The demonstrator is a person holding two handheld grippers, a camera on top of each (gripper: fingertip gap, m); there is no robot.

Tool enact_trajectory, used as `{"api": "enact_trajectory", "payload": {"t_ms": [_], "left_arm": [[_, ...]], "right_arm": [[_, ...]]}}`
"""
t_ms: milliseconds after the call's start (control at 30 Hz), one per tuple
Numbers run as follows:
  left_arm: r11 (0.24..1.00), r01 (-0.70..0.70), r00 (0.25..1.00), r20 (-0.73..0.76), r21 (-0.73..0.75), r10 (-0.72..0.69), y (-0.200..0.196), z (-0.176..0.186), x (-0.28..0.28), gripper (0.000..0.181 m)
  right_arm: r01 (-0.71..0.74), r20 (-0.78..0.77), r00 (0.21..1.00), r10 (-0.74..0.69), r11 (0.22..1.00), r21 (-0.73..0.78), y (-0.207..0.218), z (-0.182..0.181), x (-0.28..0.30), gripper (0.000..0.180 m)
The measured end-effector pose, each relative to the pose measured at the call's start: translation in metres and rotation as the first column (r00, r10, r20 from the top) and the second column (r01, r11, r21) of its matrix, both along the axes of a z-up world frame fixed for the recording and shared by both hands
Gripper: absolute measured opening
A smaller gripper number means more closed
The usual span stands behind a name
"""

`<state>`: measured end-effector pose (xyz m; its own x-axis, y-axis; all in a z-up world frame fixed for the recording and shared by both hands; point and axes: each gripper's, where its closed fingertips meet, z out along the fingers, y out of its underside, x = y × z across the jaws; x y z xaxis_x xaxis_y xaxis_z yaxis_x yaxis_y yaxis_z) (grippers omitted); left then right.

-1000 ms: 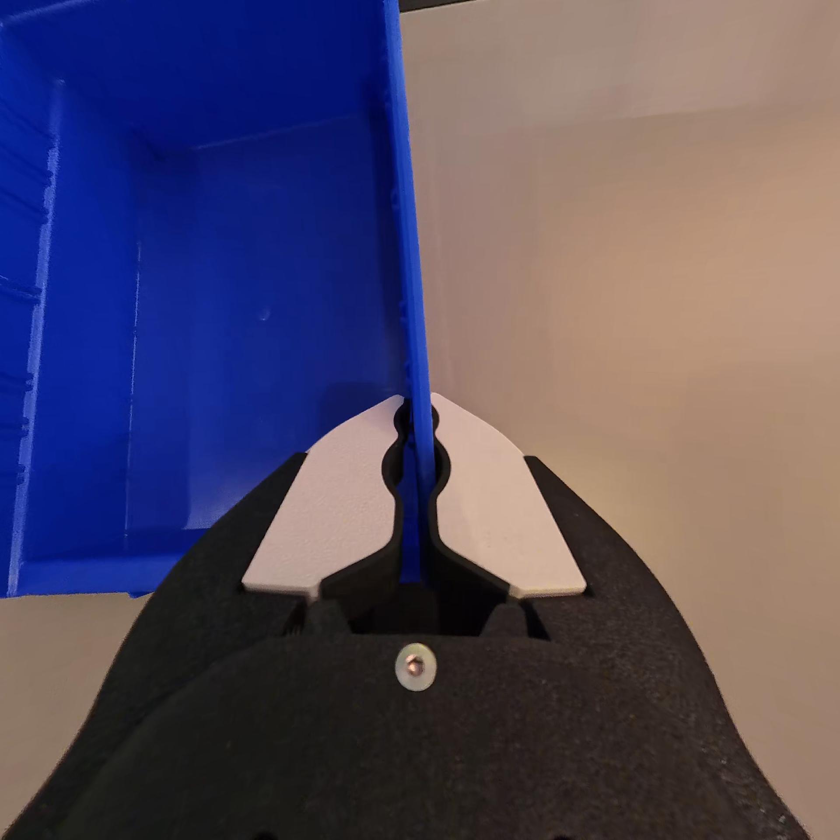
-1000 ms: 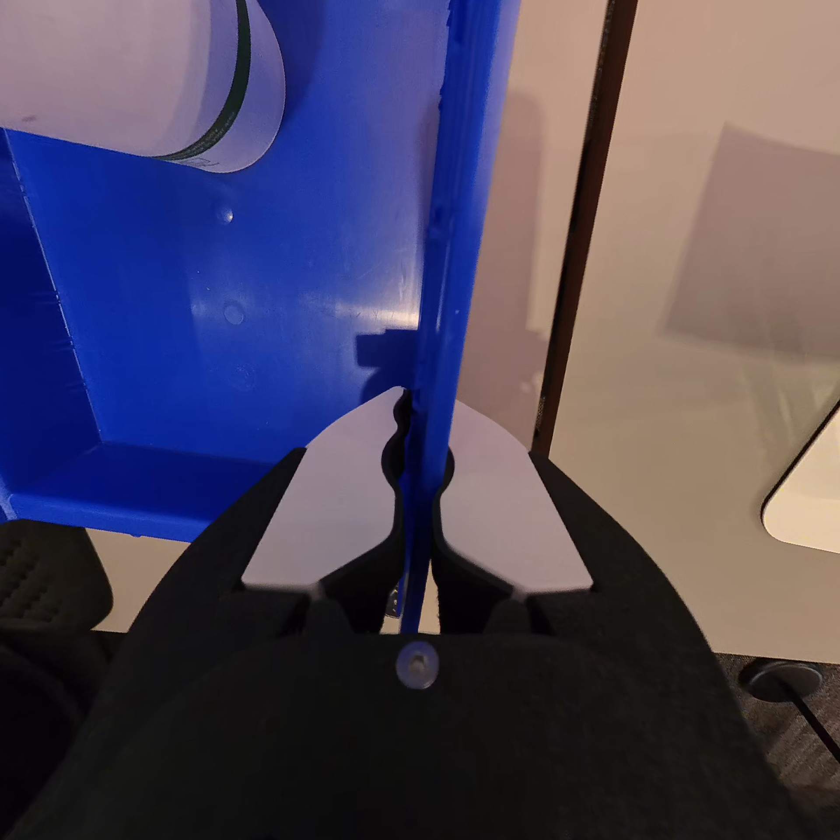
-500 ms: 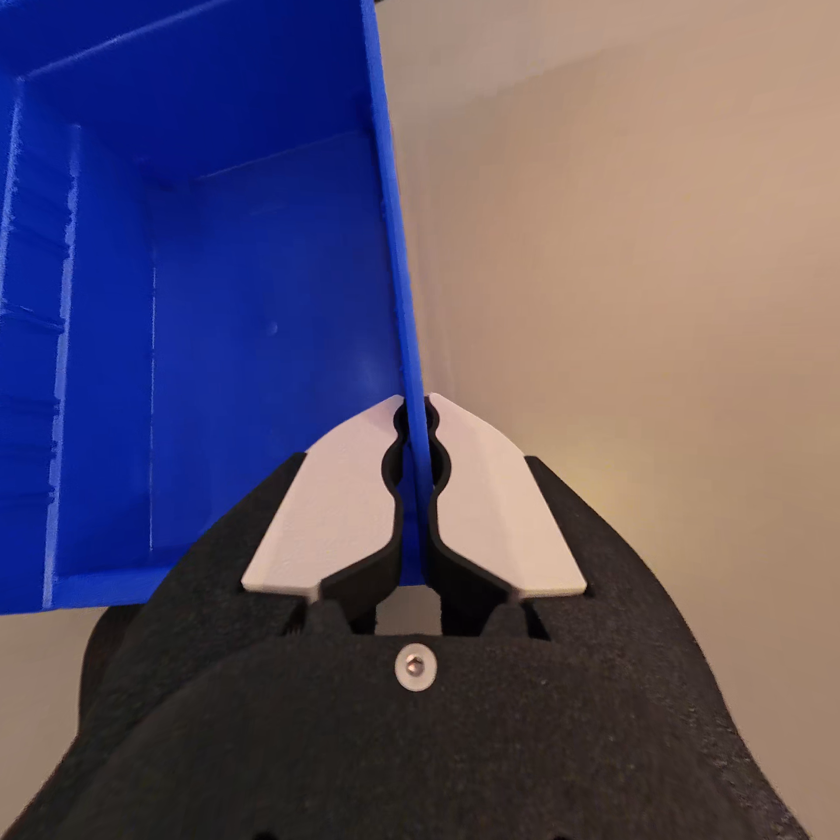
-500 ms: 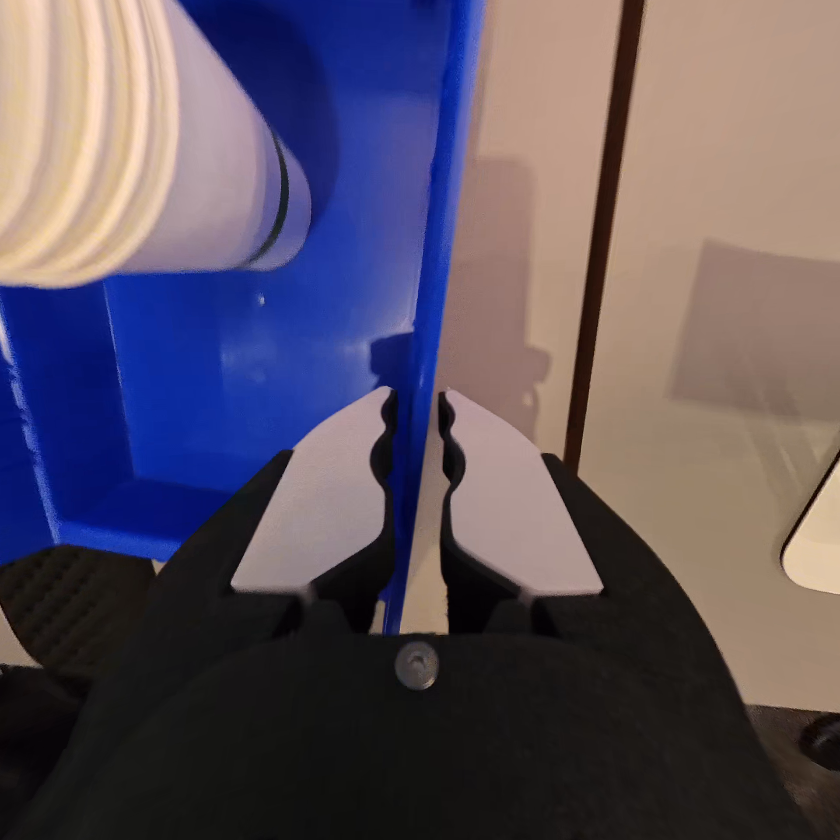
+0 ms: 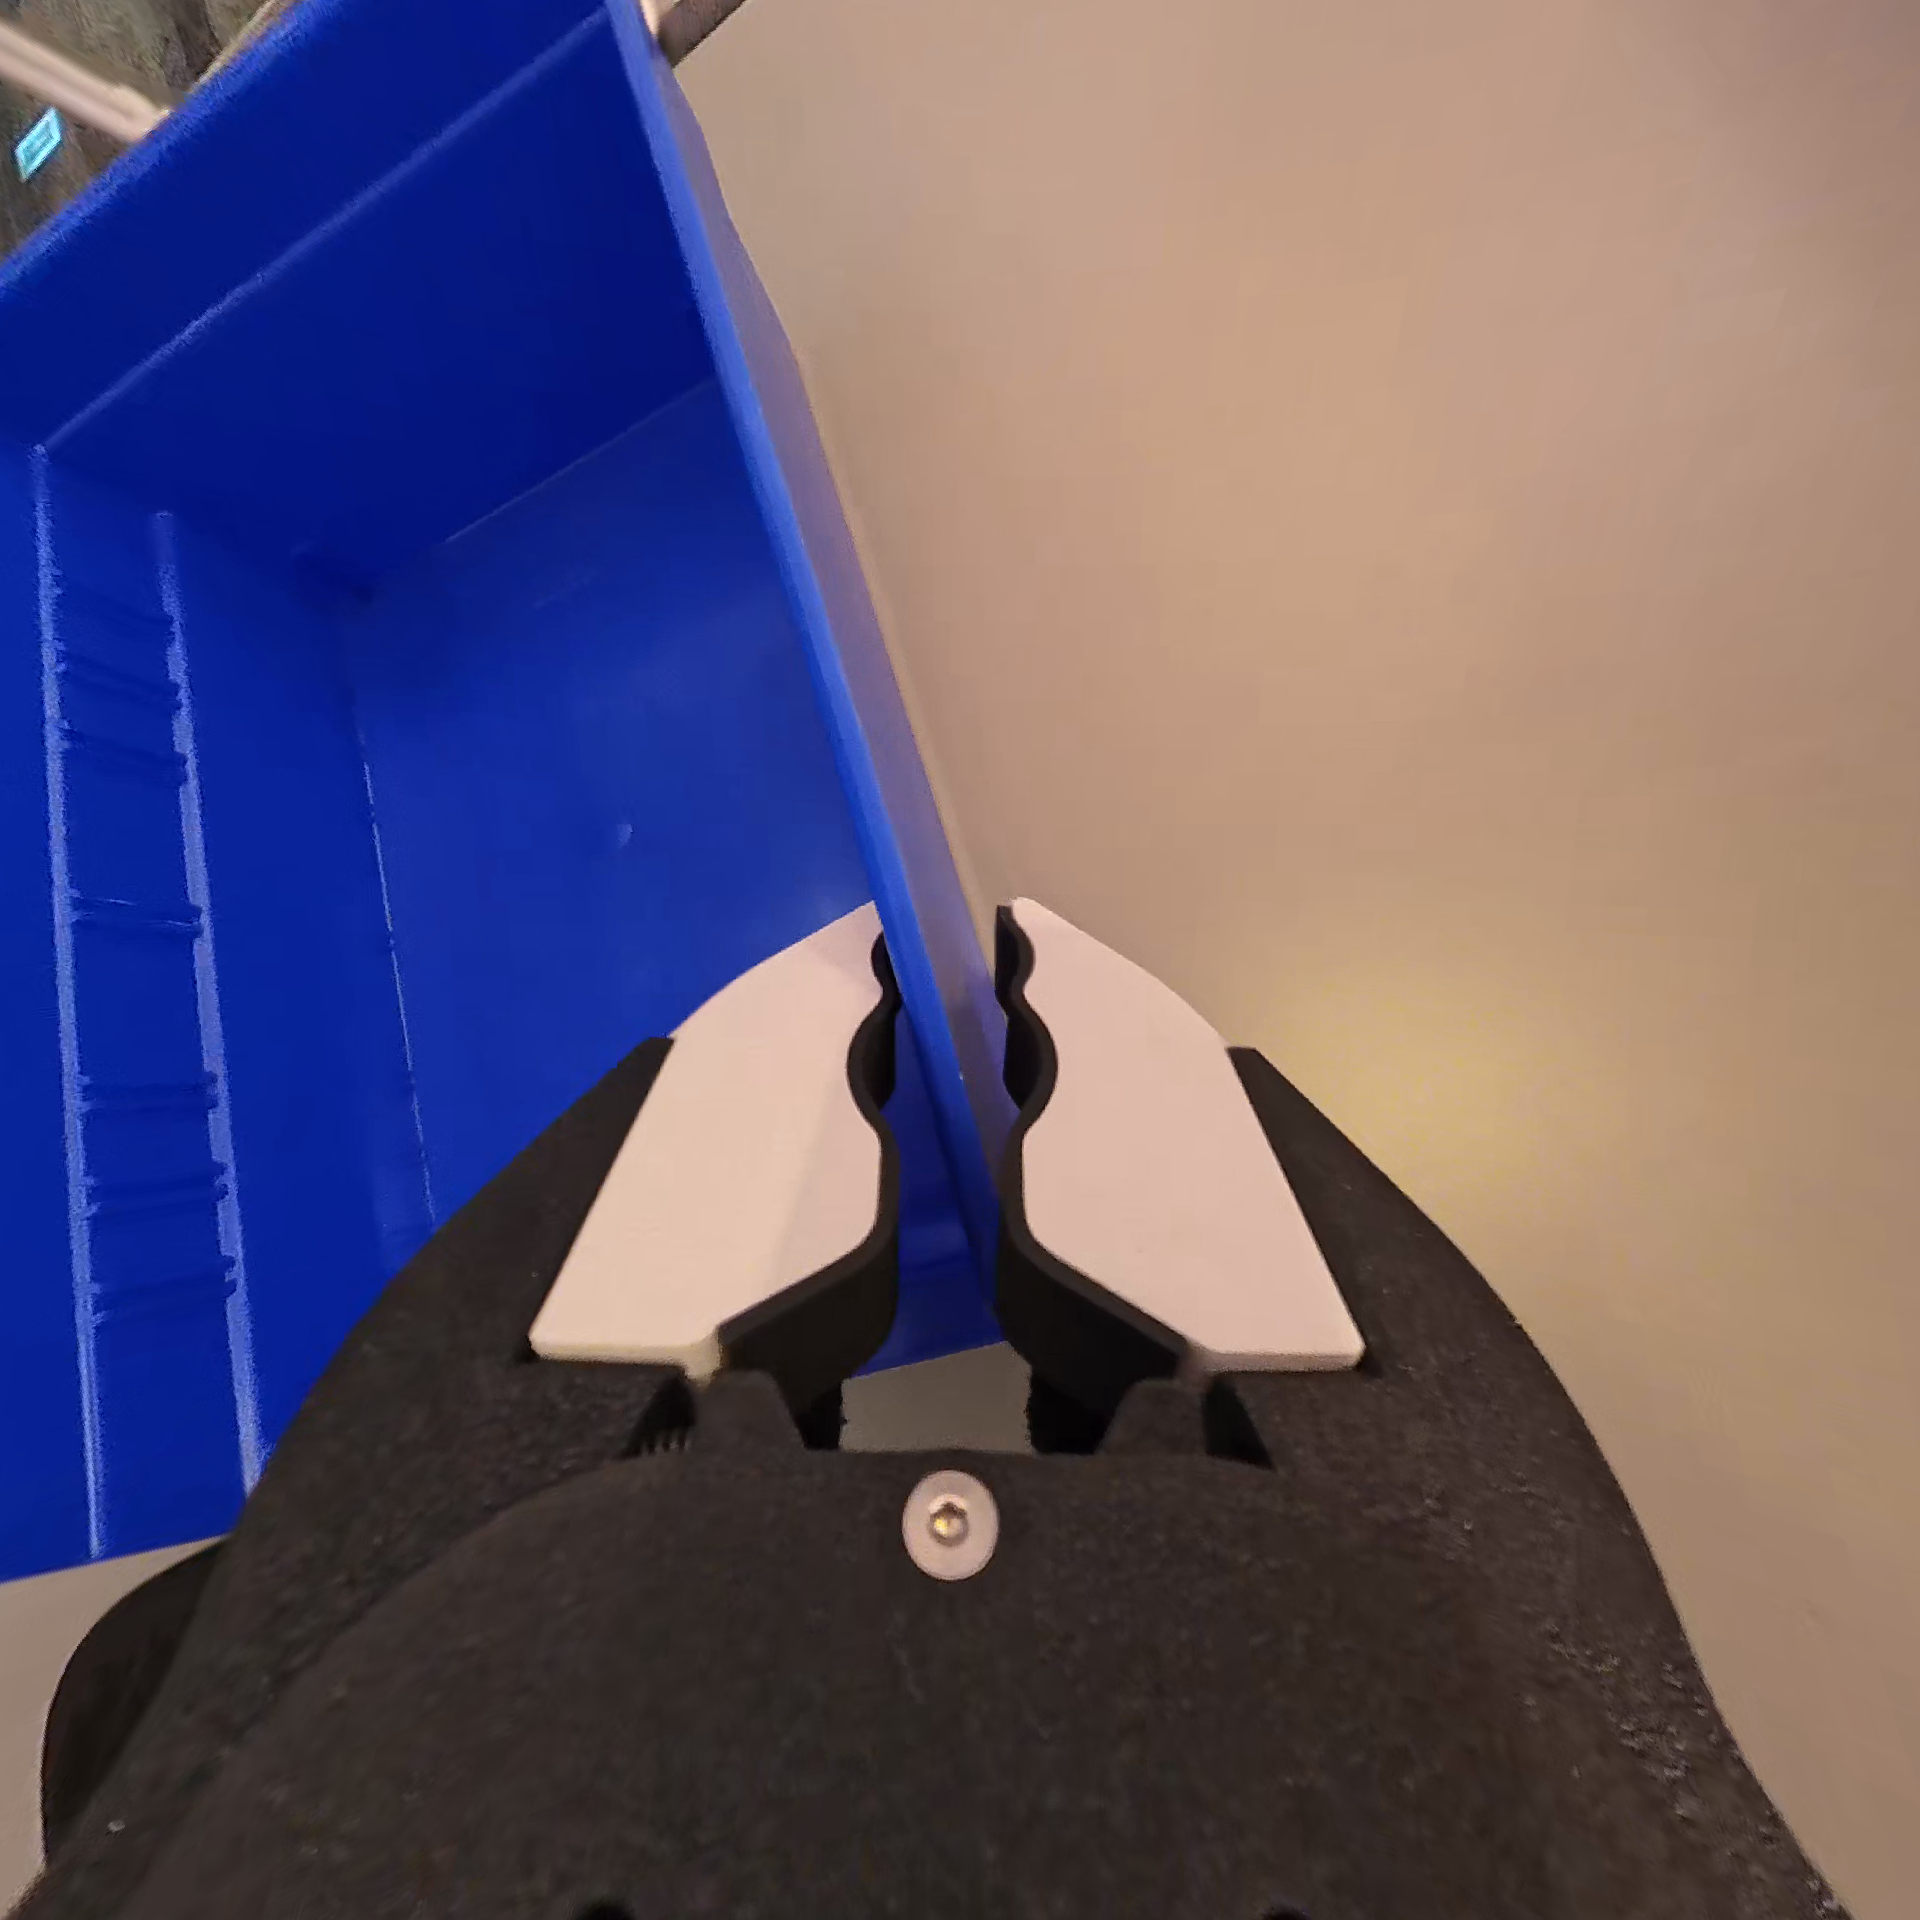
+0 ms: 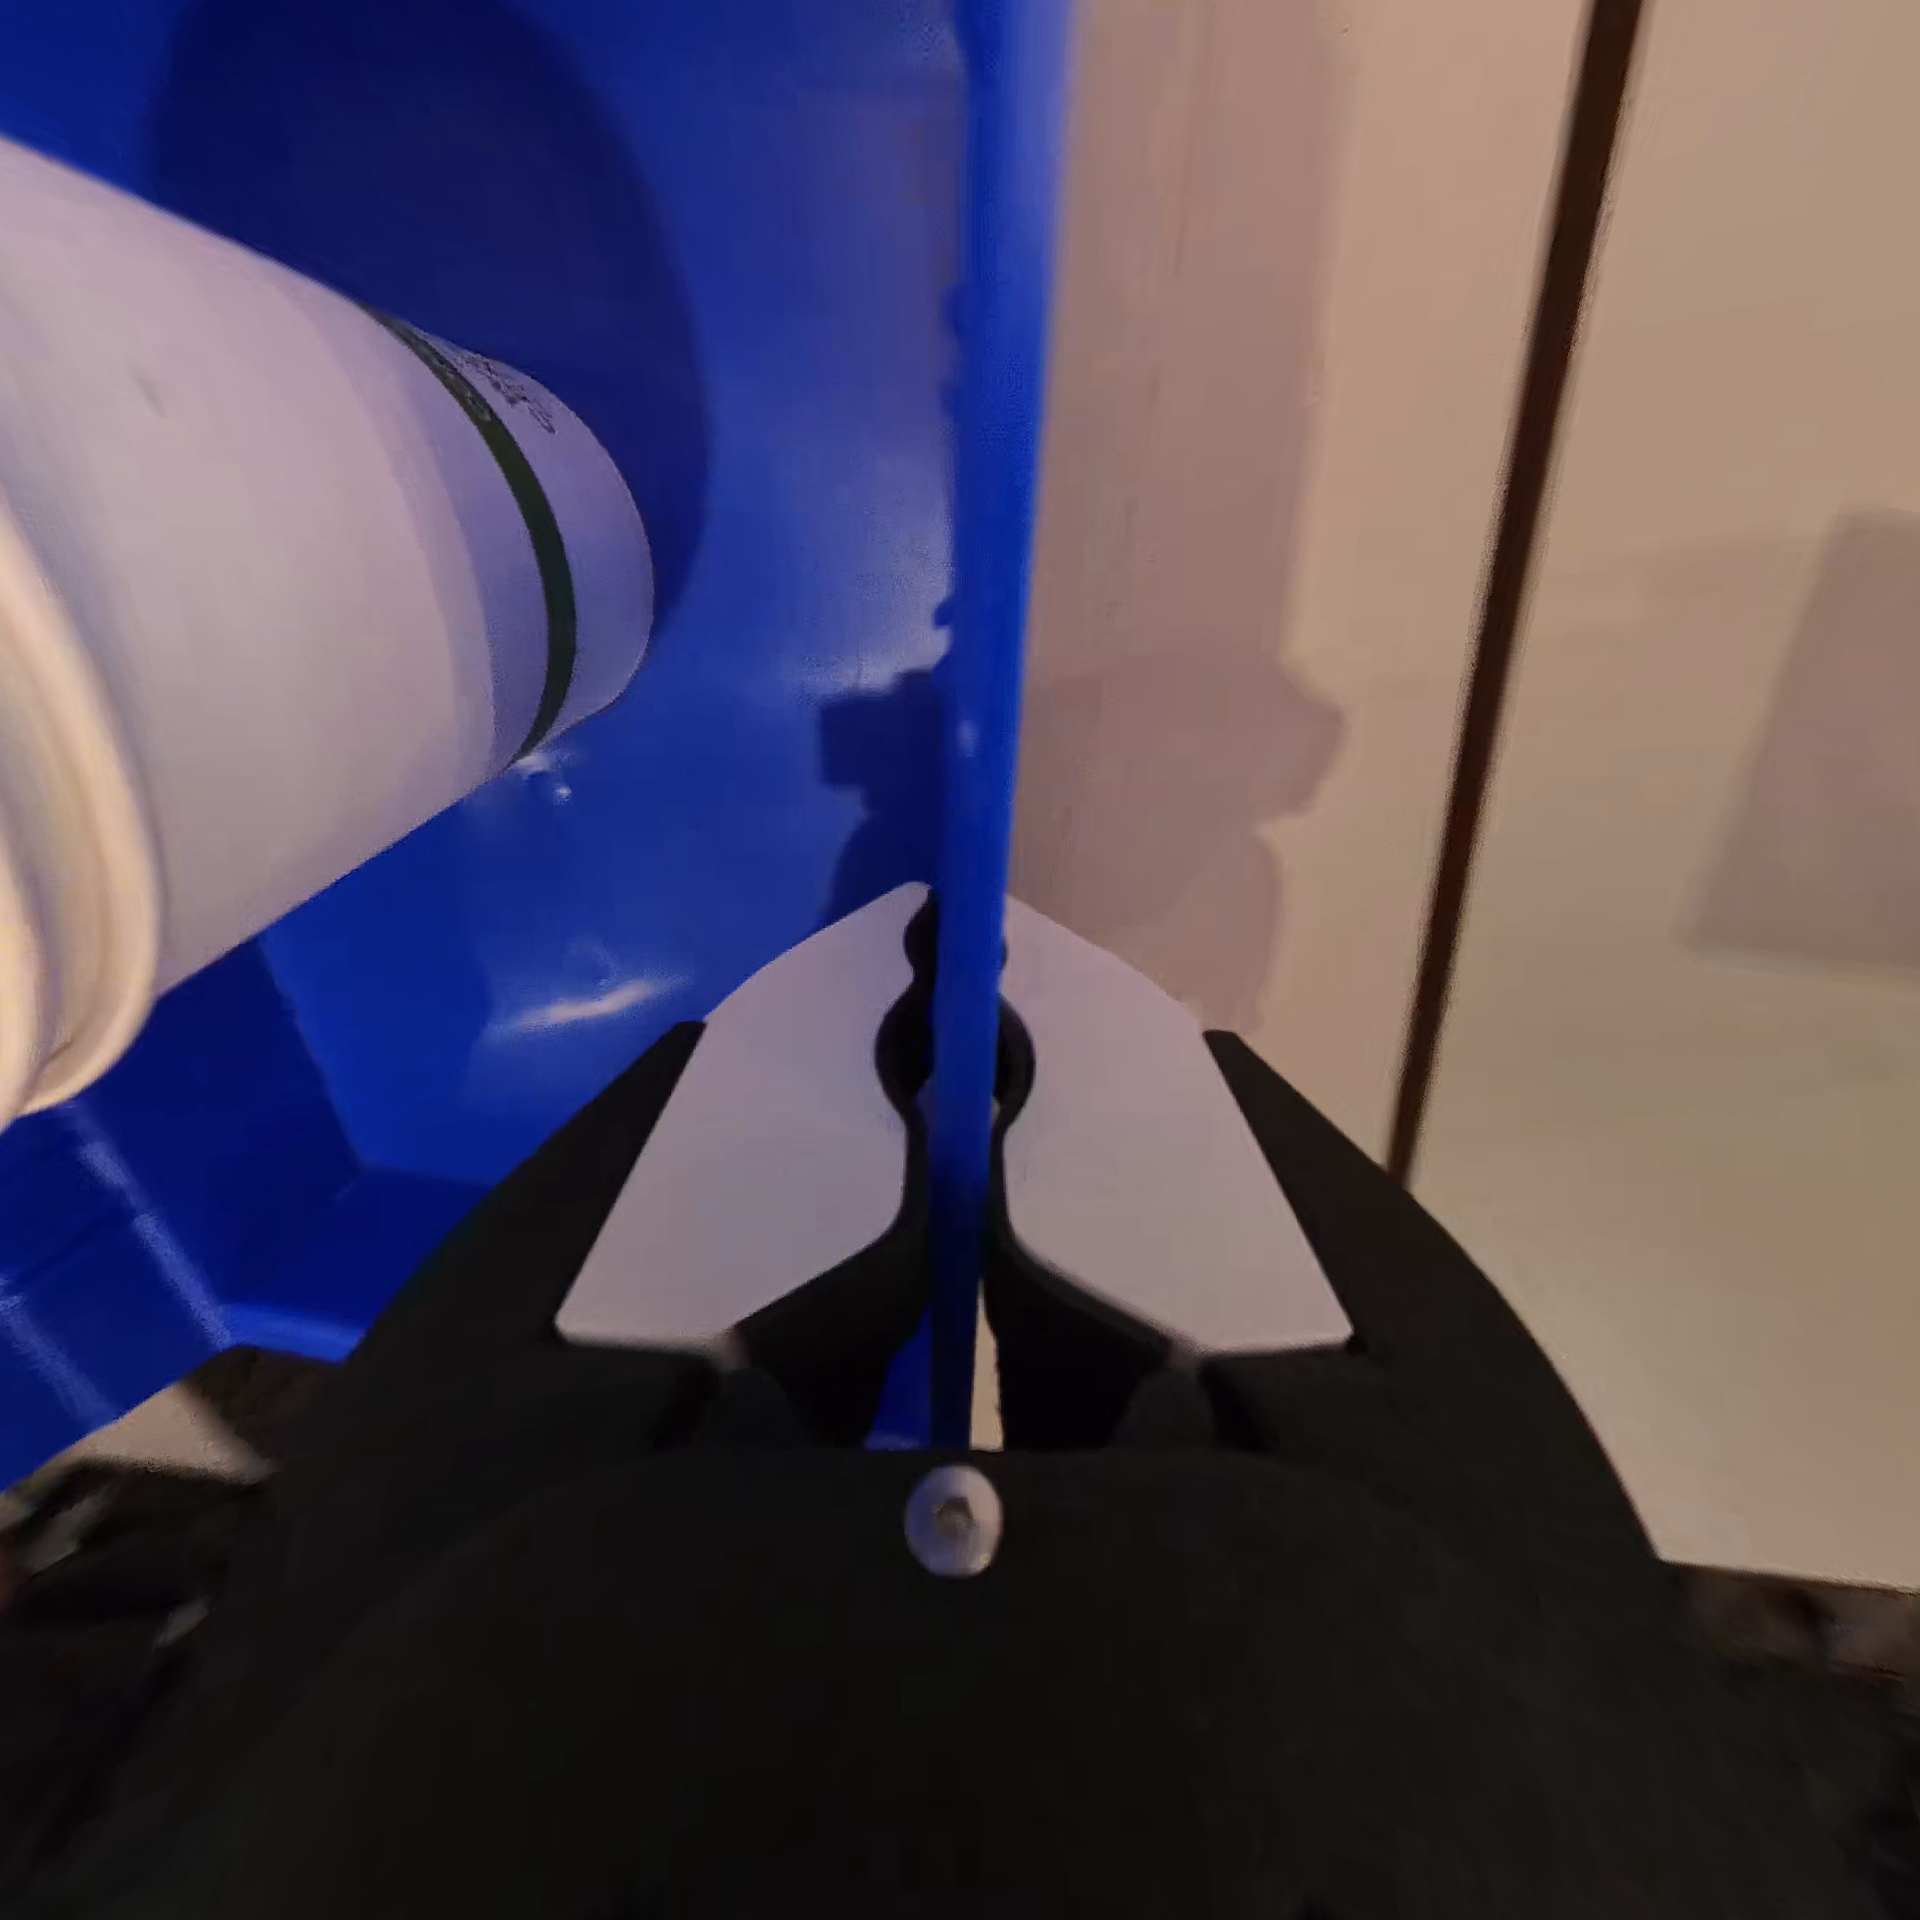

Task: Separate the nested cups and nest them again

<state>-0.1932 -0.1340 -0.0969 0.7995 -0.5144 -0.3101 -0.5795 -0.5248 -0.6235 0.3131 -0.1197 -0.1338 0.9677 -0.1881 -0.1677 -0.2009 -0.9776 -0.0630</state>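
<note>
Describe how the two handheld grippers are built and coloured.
Both look alike. The left gripper and right gripper each have a matte black, grainy body that widens toward the camera, two pale grey fingers with wavy black inner pads, and one silver screw at the centre. No cables or sleeves show.

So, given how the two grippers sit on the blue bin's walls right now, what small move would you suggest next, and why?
Probably draw the left gripper back off the blue bin: its jaws stand apart around the wall, no longer clamping. The right gripper is shut on another wall, steadying the bin, and the stack of white cups lies inside, waiting to be picked.
</note>
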Motion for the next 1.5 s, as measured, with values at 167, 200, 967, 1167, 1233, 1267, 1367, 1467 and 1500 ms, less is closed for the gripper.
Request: {"api": "enact_trajectory", "payload": {"t_ms": [167, 200, 967, 1167, 1233, 1267, 1367, 1467, 1500], "left_arm": [[0.995, 0.080, 0.994, 0.083, -0.061, -0.075, -0.009, -0.002, 0.046, 0.037], [0.992, 0.104, 0.990, 0.108, -0.074, -0.095, -0.012, -0.003, 0.056, 0.047], [0.984, -0.059, 0.890, 0.456, 0.170, -0.025, -0.055, 0.071, -0.101, 0.073], [0.974, -0.172, 0.882, 0.463, 0.146, 0.087, -0.062, 0.064, -0.171, 0.071], [0.969, -0.202, 0.876, 0.469, 0.140, 0.115, -0.061, 0.063, -0.191, 0.071], [0.967, -0.216, 0.869, 0.478, 0.136, 0.127, -0.061, 0.063, -0.199, 0.071], [0.962, -0.242, 0.852, 0.503, 0.128, 0.147, -0.060, 0.065, -0.221, 0.070], [0.956, -0.265, 0.841, 0.515, 0.126, 0.165, -0.061, 0.066, -0.243, 0.070], [0.955, -0.270, 0.839, 0.518, 0.124, 0.170, -0.062, 0.066, -0.250, 0.070]], "right_arm": [[-0.033, 0.002, 0.999, 0.033, 0.999, -0.035, 0.000, 0.000, -0.003, 0.005], [-0.029, 0.002, 1.000, 0.029, 0.999, -0.024, 0.002, 0.000, -0.004, 0.004], [0.006, -0.108, 0.994, -0.010, 0.999, -0.032, -0.007, 0.001, -0.016, 0.004], [0.033, -0.097, 0.995, -0.033, 0.999, 0.005, -0.003, 0.046, -0.025, 0.004], [0.011, -0.045, 0.999, -0.011, 1.000, -0.001, -0.001, 0.072, -0.033, 0.005], [-0.001, -0.018, 1.000, 0.001, 1.000, -0.004, 0.001, 0.086, -0.039, 0.005], [-0.053, 0.008, 0.999, 0.053, 0.999, -0.006, 0.010, 0.129, -0.073, 0.004], [-0.128, -0.009, 0.992, 0.128, 0.992, 0.016, 0.025, 0.167, -0.125, 0.004], [-0.152, -0.013, 0.988, 0.153, 0.988, 0.027, 0.032, 0.178, -0.145, 0.004]]}}
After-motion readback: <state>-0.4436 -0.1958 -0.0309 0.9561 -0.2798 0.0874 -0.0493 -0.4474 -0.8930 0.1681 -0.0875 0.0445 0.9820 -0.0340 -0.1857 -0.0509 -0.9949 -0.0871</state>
